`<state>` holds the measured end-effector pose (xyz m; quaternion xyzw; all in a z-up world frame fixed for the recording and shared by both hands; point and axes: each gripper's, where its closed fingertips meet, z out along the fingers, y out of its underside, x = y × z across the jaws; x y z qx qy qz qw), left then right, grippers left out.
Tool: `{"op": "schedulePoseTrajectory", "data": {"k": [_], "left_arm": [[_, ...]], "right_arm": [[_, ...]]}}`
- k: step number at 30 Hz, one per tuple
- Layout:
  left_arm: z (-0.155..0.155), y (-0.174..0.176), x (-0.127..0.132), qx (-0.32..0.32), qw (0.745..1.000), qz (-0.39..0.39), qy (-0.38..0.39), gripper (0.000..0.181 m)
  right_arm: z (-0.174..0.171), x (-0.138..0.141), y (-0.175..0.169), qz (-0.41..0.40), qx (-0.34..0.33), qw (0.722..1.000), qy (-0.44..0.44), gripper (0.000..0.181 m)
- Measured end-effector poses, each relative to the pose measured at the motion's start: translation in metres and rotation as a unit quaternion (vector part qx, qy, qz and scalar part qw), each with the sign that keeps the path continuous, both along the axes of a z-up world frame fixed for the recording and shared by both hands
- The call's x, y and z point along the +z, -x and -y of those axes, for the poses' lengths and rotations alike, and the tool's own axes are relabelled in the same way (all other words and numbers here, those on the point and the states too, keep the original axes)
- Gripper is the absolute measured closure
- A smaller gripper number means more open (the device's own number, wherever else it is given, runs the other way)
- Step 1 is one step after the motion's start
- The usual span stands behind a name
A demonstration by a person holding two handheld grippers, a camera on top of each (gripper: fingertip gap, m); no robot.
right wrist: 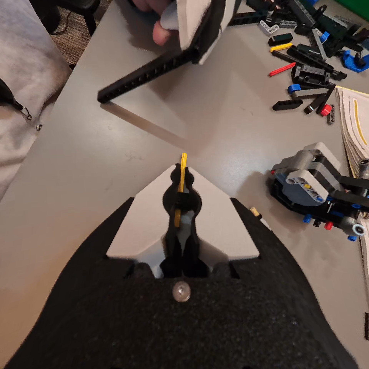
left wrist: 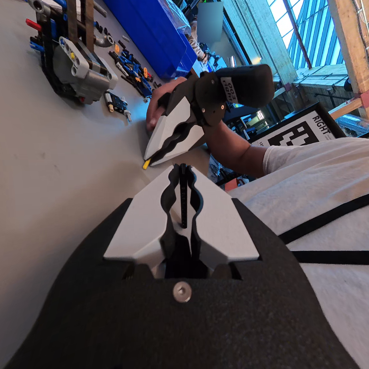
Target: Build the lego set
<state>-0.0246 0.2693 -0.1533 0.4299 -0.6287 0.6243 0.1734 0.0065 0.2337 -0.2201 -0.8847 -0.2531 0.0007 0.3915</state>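
Left hand-held gripper (left wrist: 182, 169) clamped on a long black beam (right wrist: 147, 74), far end of the beam down at the counter (right wrist: 99, 179) near its edge. Right hand-held gripper (right wrist: 182, 167) pinched narrow on a thin yellow rod (right wrist: 182, 175), tip poking out past the fingertips, just above the counter. Half-built grey and black model (right wrist: 319, 191) off to the right. Loose pieces (right wrist: 311, 65) scattered farther back, beside a paper booklet (right wrist: 355, 127).
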Motion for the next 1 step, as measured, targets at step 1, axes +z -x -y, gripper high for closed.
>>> {"op": "schedulePoseTrajectory", "data": {"k": [1], "left_arm": [[0.0006, -0.002, -0.001, -0.005, 1.0, 0.001, -0.005, 0.176]], "right_arm": [[-0.001, -0.0001, -0.0004, -0.008, -0.006, 1.0, 0.009, 0.178]]}}
